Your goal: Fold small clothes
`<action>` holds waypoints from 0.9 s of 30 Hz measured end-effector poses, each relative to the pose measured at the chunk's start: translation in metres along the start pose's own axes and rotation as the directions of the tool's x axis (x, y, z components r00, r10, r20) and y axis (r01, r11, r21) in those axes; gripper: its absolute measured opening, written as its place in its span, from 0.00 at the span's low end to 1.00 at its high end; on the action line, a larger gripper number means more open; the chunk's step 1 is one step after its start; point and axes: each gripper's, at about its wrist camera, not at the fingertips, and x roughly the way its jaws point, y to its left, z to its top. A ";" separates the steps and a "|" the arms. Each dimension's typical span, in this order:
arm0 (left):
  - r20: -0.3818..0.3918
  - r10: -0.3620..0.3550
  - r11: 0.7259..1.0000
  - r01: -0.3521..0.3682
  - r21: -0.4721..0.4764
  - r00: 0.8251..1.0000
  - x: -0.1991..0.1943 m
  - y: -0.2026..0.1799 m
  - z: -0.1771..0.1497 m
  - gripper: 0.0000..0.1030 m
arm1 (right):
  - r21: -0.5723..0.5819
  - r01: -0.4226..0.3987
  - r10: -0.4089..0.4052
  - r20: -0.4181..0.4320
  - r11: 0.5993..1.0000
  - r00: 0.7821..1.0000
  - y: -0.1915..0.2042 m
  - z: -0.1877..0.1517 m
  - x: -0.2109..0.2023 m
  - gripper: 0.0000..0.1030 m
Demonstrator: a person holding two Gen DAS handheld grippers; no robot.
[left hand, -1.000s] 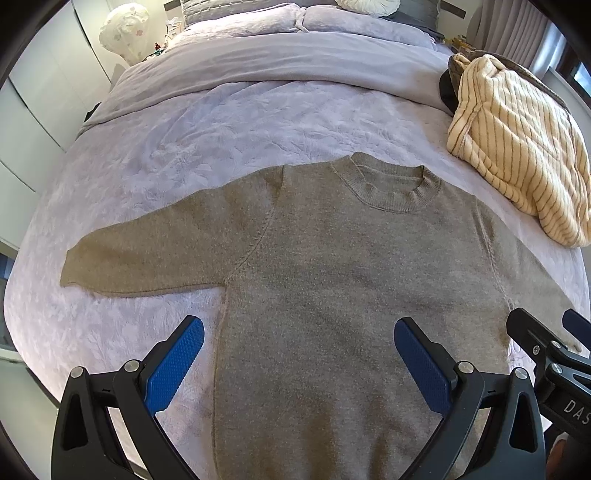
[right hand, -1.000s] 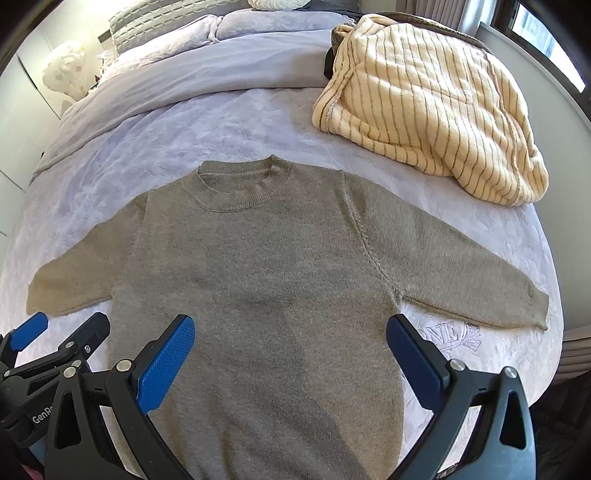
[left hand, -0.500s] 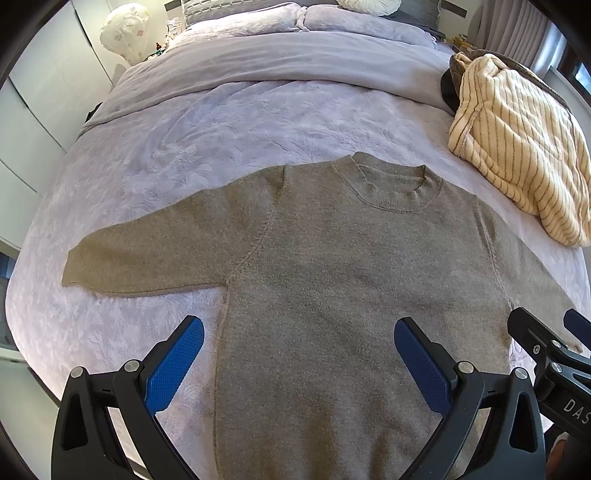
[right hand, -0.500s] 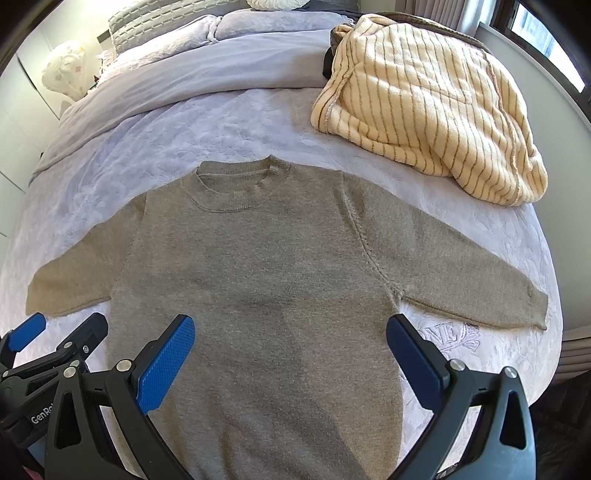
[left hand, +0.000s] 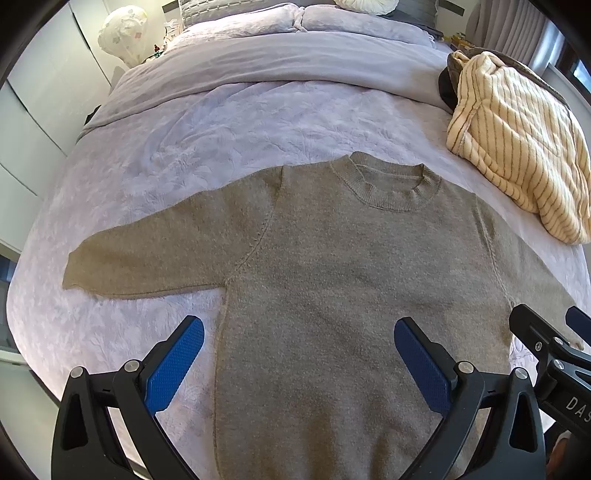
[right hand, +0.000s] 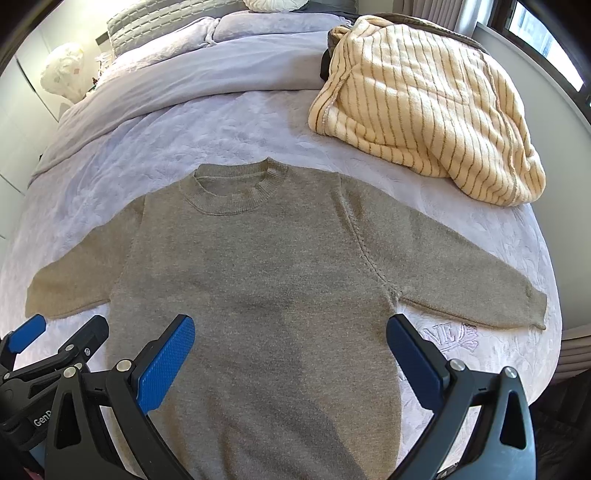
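Observation:
A small grey-brown knit sweater (left hand: pixel 332 280) lies flat on the lilac bedspread, collar away from me, both sleeves spread out to the sides; it also shows in the right wrist view (right hand: pixel 266 280). My left gripper (left hand: pixel 299 339) is open and empty, hovering above the sweater's lower left body. My right gripper (right hand: pixel 291 336) is open and empty above the lower right body. Each gripper shows at the edge of the other's view. The sweater's hem is hidden below the frames.
A cream striped fleece garment (right hand: pixel 424 110) is piled at the bed's far right (left hand: pixel 524 147). Pillows (left hand: pixel 295 14) lie at the headboard. The bedspread (left hand: pixel 221 122) has its left edge by white cupboards and its right edge by a window wall.
Both grippers have drifted very slightly; the sweater lies as before and the jaws stay open.

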 end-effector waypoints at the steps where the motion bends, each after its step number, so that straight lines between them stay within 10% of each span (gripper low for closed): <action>1: 0.001 -0.002 1.000 0.002 0.001 1.000 0.000 0.000 0.000 1.00 | 0.000 0.000 0.000 0.000 1.000 1.000 0.000 0.000 0.000 1.00; 27: -0.007 0.003 1.000 -0.003 -0.010 1.000 0.002 0.003 0.000 1.00 | -0.005 0.002 -0.002 -0.007 1.000 1.000 0.002 0.001 0.004 1.00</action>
